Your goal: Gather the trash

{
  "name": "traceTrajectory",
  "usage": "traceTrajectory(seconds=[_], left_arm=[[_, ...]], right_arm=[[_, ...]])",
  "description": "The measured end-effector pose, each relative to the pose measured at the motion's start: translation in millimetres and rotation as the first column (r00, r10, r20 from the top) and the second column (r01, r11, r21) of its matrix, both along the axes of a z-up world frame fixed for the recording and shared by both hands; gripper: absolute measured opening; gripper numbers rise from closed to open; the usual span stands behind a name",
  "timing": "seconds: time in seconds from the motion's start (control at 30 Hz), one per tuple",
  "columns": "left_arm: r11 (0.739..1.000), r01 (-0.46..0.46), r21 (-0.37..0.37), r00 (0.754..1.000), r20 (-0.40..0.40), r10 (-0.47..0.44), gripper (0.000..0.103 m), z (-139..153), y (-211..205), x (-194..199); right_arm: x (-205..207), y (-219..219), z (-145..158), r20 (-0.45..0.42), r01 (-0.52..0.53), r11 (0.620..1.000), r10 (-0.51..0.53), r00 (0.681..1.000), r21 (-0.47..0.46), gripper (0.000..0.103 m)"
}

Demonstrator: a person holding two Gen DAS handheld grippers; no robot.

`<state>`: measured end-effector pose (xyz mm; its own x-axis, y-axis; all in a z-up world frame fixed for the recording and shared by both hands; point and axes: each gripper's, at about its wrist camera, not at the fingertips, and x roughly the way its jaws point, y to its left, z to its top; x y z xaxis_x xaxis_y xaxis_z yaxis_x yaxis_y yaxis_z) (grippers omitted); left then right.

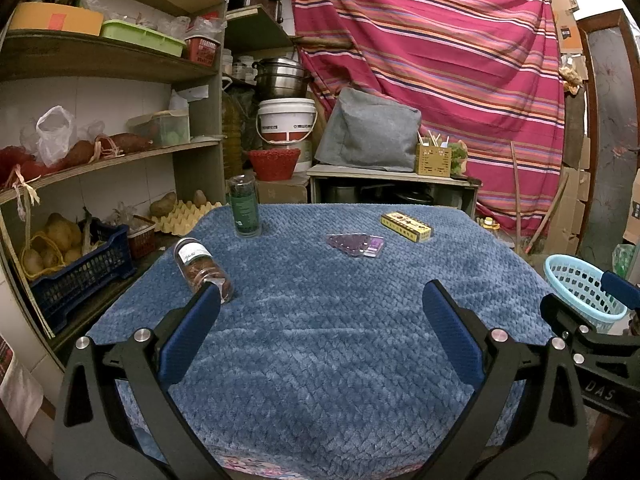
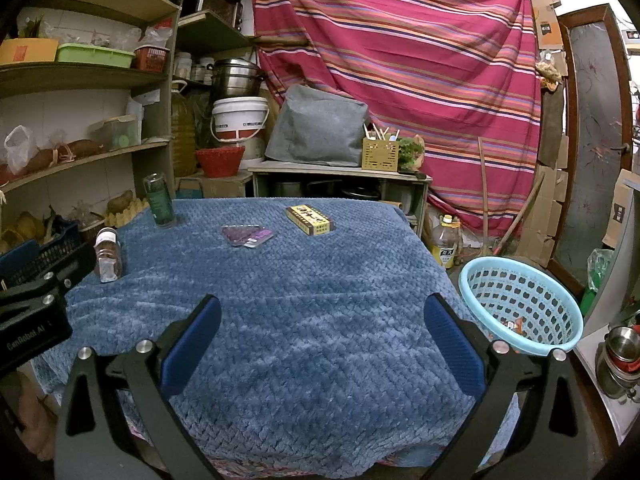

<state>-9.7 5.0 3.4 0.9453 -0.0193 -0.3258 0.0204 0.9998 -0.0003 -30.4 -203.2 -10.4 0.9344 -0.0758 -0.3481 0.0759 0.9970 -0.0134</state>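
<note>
On the blue quilted table [image 1: 320, 340] lie a toppled clear jar with brown contents [image 1: 202, 269] at the left, an upright dark green bottle [image 1: 244, 205], a purple plastic packet [image 1: 356, 245] and a yellow box [image 1: 406, 226]. The same things show in the right wrist view: jar [image 2: 108, 255], bottle [image 2: 160, 199], packet [image 2: 248, 236], box [image 2: 310, 220]. A light blue basket [image 2: 520, 304] stands off the table's right edge. My left gripper [image 1: 320, 300] is open and empty, its left finger close to the jar. My right gripper [image 2: 322, 312] is open and empty over the table's near half.
Wooden shelves [image 1: 100, 160] with crates, potatoes and bags line the left. A low cabinet [image 1: 392, 184] with a grey bag and a red striped curtain [image 1: 440, 60] stand behind the table. An oil bottle [image 2: 444, 242] stands on the floor at right.
</note>
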Motion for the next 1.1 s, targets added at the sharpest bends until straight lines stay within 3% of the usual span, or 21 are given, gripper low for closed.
traceTrajectory(seconds=[1.1], left_arm=[[1.0, -0.004, -0.01, 1.0, -0.004, 0.004, 0.098, 1.6, 3.6, 4.4]], right_arm=[[1.1, 3.0, -0.6, 0.0, 0.001, 1.0, -0.001, 1.0, -0.004, 0.099]])
